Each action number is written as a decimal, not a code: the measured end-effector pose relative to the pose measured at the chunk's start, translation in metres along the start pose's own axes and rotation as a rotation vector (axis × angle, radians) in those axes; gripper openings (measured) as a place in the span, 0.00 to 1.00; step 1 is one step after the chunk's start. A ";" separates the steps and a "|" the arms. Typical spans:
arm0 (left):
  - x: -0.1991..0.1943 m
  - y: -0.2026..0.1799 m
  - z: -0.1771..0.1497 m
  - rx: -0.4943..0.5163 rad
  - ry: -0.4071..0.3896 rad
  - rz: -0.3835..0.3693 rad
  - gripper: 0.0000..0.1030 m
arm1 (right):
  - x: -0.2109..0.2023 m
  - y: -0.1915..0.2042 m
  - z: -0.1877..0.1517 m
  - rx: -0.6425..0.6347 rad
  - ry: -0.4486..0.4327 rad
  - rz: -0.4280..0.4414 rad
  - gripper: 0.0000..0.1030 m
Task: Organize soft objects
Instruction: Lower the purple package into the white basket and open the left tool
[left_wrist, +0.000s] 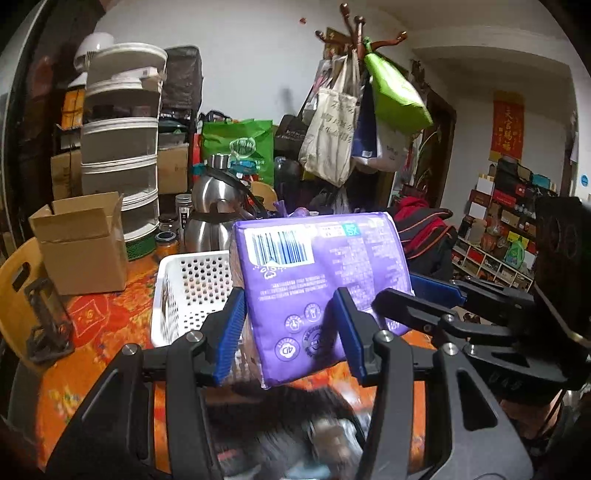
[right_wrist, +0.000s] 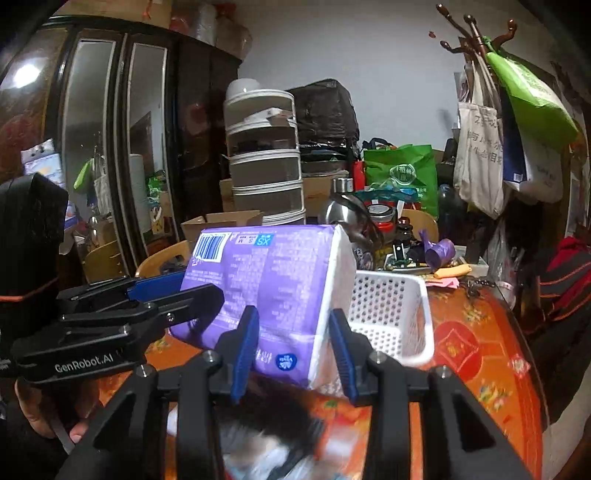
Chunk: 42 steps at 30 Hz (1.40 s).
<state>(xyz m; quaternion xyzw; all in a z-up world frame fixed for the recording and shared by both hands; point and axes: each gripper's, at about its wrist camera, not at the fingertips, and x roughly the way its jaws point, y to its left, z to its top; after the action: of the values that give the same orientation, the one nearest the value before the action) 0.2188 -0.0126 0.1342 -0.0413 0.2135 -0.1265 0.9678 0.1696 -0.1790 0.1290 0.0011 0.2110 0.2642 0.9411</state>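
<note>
A soft purple pack (left_wrist: 325, 266) with a barcode hangs in the air above the orange tablecloth (left_wrist: 107, 317), held from both ends. My left gripper (left_wrist: 290, 332) is shut on its near left end, blue pads pressing both faces. My right gripper (left_wrist: 424, 295) comes in from the right and clamps the other end. In the right wrist view the pack (right_wrist: 273, 273) sits between the right gripper's (right_wrist: 293, 349) pads, and the left gripper (right_wrist: 173, 291) grips it from the left. A white perforated basket (left_wrist: 192, 280) (right_wrist: 391, 306) stands just behind the pack. Blurred dark soft items (left_wrist: 295, 424) lie below.
An open cardboard box (left_wrist: 85, 243) and a steel kettle (left_wrist: 214, 214) stand behind the basket on the left. A wooden chair back (left_wrist: 18, 288) is at the table's left edge. A coat stand hung with bags (left_wrist: 351, 122) rises behind. Small clutter (right_wrist: 439, 254) lies beyond the basket.
</note>
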 end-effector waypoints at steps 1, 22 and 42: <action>0.012 0.003 0.008 -0.010 0.010 0.004 0.44 | 0.008 -0.006 0.006 0.006 0.007 0.001 0.37; 0.216 0.090 0.022 -0.208 0.337 0.057 0.45 | 0.190 -0.087 0.014 0.126 0.294 0.025 0.37; 0.204 0.101 0.006 -0.206 0.329 0.121 0.74 | 0.198 -0.108 0.005 0.133 0.358 -0.096 0.64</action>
<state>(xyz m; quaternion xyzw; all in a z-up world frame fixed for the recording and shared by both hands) 0.4233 0.0310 0.0443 -0.1059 0.3825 -0.0508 0.9165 0.3779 -0.1731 0.0429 0.0060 0.3920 0.2005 0.8979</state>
